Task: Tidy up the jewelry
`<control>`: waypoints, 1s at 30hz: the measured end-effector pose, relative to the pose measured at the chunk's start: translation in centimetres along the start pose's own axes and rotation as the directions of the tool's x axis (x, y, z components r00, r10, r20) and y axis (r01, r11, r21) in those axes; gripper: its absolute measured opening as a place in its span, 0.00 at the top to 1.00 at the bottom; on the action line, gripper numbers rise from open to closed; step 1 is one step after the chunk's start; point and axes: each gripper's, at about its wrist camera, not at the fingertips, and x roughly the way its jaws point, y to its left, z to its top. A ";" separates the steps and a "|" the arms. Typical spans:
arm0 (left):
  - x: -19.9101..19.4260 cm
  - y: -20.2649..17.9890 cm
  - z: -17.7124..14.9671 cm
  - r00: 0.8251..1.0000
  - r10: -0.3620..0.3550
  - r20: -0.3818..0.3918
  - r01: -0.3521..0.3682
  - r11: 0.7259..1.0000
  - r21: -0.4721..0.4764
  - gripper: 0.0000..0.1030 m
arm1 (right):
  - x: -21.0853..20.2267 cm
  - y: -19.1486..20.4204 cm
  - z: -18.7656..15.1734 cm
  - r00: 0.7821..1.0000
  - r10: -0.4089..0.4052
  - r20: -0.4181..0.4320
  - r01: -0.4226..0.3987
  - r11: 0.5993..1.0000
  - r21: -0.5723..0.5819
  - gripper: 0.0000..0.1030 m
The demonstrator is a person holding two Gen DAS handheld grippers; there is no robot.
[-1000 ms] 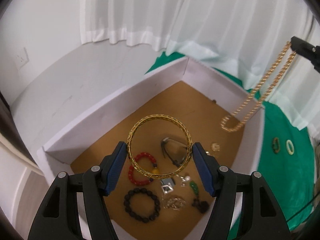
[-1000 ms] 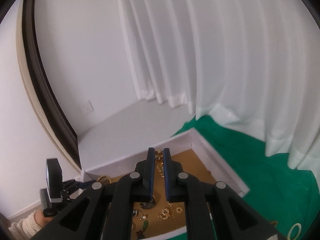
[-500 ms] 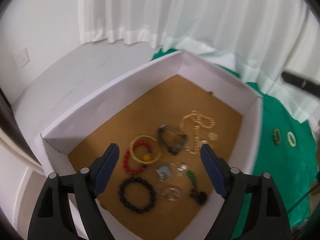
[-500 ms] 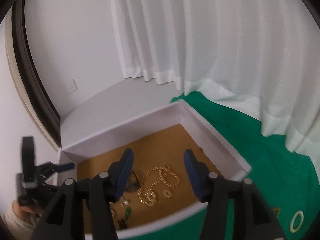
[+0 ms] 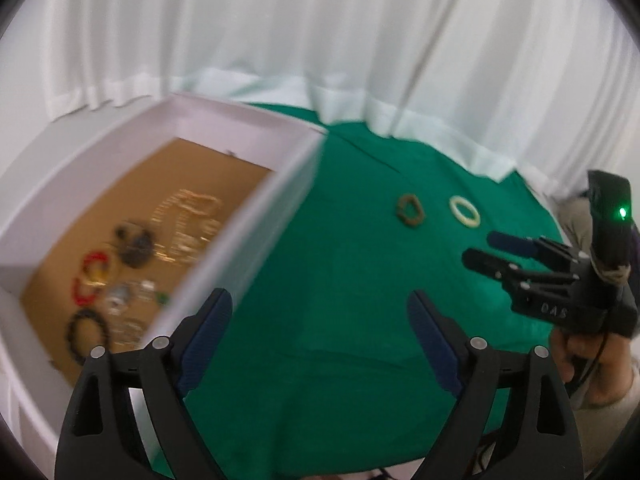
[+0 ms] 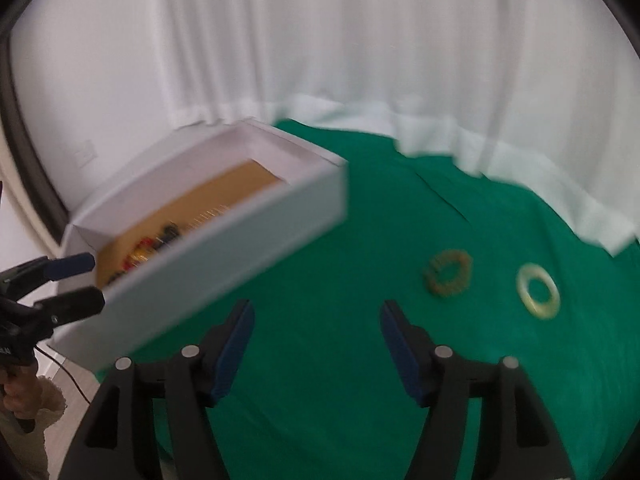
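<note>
Rings are what's left: a brownish beaded bracelet (image 6: 448, 273) and a pale flat ring (image 6: 538, 289) are lying side by side on the green cloth (image 6: 320, 280), toward its far right edge, well apart from the white box (image 6: 224, 240) sitting at the left edge with the other jewelry. Both look light and stiff, and the pale one's probably slippery, so I'm guessing a pinch across the rim works best. My left gripper (image 5: 320, 340) and right gripper (image 6: 316, 344) have just been opening and are hanging spread wide, nothing between them.
</note>
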 end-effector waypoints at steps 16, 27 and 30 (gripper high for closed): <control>4.1 -6.0 -2.7 0.996 0.019 -0.092 -0.012 0.997 0.083 0.12 | -3.5 -9.0 -11.7 0.982 -0.191 -0.001 0.188 0.962 0.200 0.35; 4.8 -6.2 -3.4 0.994 0.041 -0.101 -0.033 0.996 0.087 0.12 | -3.5 -8.9 -12.6 0.976 -0.216 -0.014 0.215 0.958 0.190 0.35; 4.8 -6.3 -3.4 0.994 0.044 -0.099 -0.036 0.996 0.087 0.12 | -3.6 -8.7 -12.8 0.977 -0.215 -0.013 0.213 0.960 0.183 0.35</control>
